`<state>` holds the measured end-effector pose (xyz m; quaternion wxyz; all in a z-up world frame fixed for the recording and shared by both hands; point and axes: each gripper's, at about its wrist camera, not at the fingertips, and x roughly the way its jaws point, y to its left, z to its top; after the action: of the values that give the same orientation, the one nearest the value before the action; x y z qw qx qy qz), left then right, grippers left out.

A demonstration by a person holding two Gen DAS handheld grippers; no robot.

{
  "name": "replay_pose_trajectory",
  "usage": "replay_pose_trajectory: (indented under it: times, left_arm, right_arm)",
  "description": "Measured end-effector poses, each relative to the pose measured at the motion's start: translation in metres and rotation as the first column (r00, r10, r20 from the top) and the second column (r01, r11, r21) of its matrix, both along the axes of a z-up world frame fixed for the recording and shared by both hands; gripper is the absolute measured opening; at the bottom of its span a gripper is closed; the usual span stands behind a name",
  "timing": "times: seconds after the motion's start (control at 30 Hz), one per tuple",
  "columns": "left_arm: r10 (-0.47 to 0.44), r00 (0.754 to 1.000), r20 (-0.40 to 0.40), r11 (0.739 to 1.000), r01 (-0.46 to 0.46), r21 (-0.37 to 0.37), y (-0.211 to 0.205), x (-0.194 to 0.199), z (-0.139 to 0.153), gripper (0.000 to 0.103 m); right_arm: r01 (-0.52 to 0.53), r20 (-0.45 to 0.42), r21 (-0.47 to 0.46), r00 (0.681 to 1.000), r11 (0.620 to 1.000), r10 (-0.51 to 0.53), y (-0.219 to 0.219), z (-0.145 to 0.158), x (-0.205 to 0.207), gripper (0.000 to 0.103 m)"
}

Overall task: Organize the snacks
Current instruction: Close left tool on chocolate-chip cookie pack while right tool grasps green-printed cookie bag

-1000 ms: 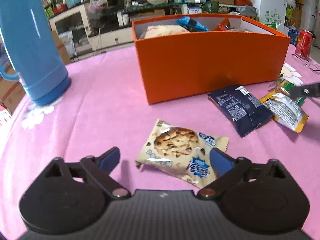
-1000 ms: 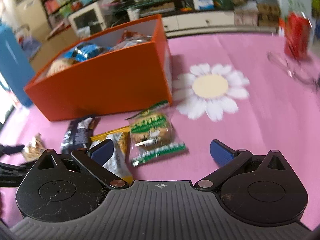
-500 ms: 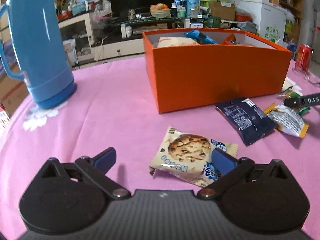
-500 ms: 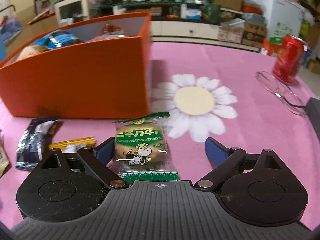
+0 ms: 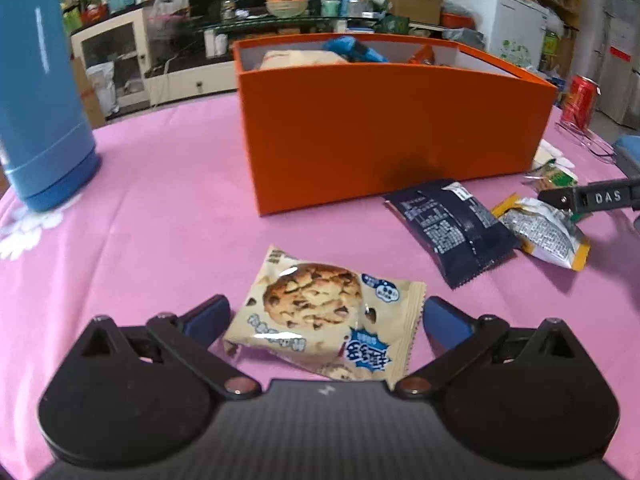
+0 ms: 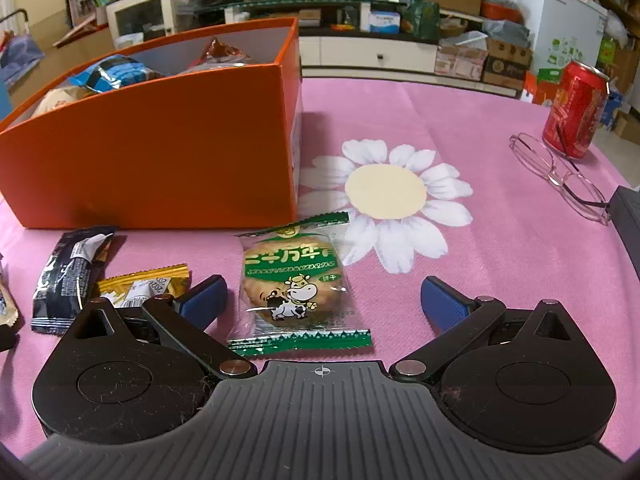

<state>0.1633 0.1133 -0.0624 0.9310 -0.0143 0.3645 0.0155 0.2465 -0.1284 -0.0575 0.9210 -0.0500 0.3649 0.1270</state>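
Observation:
A cream chocolate-chip cookie packet [image 5: 324, 312] lies flat on the pink cloth between the wide fingers of my left gripper [image 5: 326, 318], which is open and not pressing on it. In the right wrist view a green cow-print biscuit packet [image 6: 294, 280] lies between the fingers of my right gripper [image 6: 324, 300]; its jaws are opening and stand clear of the packet. The orange box [image 5: 384, 136] [image 6: 152, 156] behind holds several snacks. A dark blue packet [image 5: 448, 228] [image 6: 68, 276] and a yellow-silver packet [image 5: 544, 232] [image 6: 140, 284] lie between the two grippers.
A tall blue thermos [image 5: 36, 92] stands at the left. A red can [image 6: 576, 108] and a pair of glasses [image 6: 560, 176] sit at the right, near a dark object [image 6: 626, 216] at the table's edge. The cloth has a white daisy print [image 6: 384, 196].
Both grippers shifted so that each packet now lies centred between its fingers. The right view swung from the left packets onto the green one, and its jaws narrowed a little, then widened again.

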Motion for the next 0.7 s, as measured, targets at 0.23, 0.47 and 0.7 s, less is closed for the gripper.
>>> replay_pose_trajectory:
  times: [0.23, 0.47, 0.7]
  left_arm:
    - [0.126, 0.987, -0.099, 0.989, -0.133, -0.068, 0.003, -0.025, 0.010, 0.102]
    - [0.169, 0.979, -0.116, 0.984, -0.174, -0.037, -0.002, 0.011, 0.006, 0.102]
    - [0.300, 0.949, -0.099, 0.954, -0.301, 0.002, -0.011, 0.021, 0.003, 0.102]
  right_arm:
    - [-0.020, -0.005, 0.010, 1.000, 1.000, 0.020, -0.004, 0.000, -0.002, 0.093]
    - [-0.016, -0.026, 0.089, 1.000, 0.996, 0.018, -0.017, 0.004, -0.006, 0.093]
    - [-0.013, -0.033, 0.118, 0.999, 0.993, 0.017, -0.022, 0.005, -0.005, 0.093]
